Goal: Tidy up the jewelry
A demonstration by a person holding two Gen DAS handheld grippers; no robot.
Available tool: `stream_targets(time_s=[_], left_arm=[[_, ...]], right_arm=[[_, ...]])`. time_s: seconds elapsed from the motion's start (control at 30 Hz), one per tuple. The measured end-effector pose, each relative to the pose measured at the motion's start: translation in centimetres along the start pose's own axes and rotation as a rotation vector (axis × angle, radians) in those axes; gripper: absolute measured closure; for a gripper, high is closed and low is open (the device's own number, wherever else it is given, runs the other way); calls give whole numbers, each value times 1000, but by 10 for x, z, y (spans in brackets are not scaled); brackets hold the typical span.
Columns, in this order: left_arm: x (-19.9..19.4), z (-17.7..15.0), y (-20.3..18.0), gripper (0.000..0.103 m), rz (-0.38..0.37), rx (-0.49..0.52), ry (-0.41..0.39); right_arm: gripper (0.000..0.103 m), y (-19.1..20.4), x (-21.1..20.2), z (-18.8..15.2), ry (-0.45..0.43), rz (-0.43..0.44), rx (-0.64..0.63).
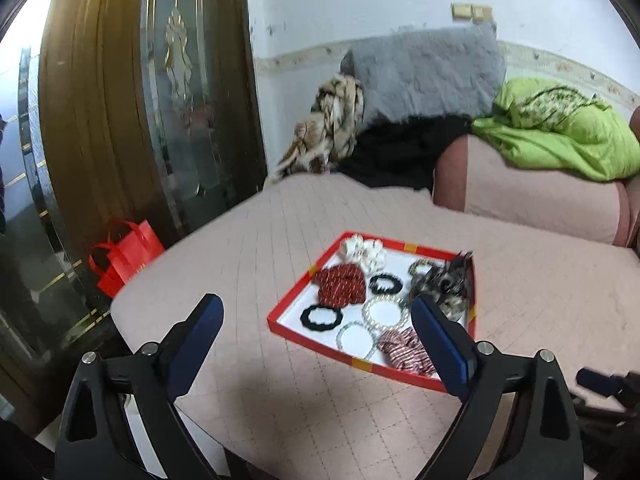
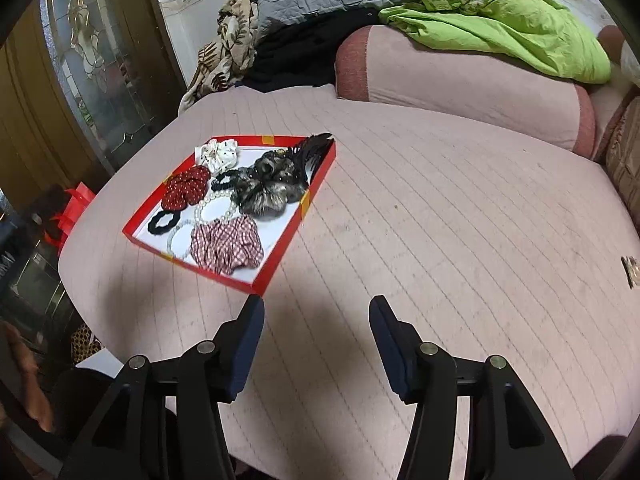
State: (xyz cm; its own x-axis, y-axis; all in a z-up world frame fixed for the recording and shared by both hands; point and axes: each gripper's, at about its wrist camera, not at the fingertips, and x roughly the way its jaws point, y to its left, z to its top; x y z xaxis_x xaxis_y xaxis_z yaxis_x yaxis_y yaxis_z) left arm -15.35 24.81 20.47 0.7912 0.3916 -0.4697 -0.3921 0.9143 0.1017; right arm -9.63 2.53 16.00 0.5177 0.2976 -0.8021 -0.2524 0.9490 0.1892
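A shallow red tray (image 1: 288,300) (image 2: 316,188) with a white floor lies on the pink quilted bed. In it are a red dotted scrunchie (image 1: 342,284) (image 2: 186,188), a white scrunchie (image 1: 364,252) (image 2: 218,154), a checked pink scrunchie (image 1: 404,348) (image 2: 226,244), black hair ties (image 1: 320,318) (image 2: 162,224), pearl bracelets (image 1: 386,312) (image 2: 214,210) and a grey furry piece with black feathers (image 1: 444,280) (image 2: 272,188). My left gripper (image 1: 318,320) is open and empty just in front of the tray. My right gripper (image 2: 316,312) is open and empty, to the tray's right, over bare quilt.
A pink bolster (image 2: 460,80) with a green blanket (image 2: 500,28) lies at the back, with a grey cushion (image 1: 424,68) and patterned cloth (image 1: 332,120). A red bag (image 1: 124,256) stands by the wooden glass door (image 1: 120,120). A small metallic item (image 2: 632,270) lies far right.
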Motion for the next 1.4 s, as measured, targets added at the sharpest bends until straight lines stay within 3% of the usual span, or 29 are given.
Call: stream_targets(time_s=[0.13,0.27,0.47,0.6,0.97,1.4], left_arm=[[-32,6,-8,4,-23,21,-61],[-48,7,-12,2,-38,10,-71],[-58,1,-13,2,30,0,-87],[-52,-3,-15,2,28,14,-42],[-23,-19,-19,2,-77,1,100],[-6,-33,-25,2,-112,19,195]], right_arm=[[42,0,-13,-8,-13,-3,2],[38,1,-26,-14,-49,-8,-4],[35,-2,-34,-13,-74,-32,2],[34,-4,-32,-14,-64,-47,10],[29,-2,-20,-16,-38,-93,-4],[27,6,-16,-20,-23,-123,-25]])
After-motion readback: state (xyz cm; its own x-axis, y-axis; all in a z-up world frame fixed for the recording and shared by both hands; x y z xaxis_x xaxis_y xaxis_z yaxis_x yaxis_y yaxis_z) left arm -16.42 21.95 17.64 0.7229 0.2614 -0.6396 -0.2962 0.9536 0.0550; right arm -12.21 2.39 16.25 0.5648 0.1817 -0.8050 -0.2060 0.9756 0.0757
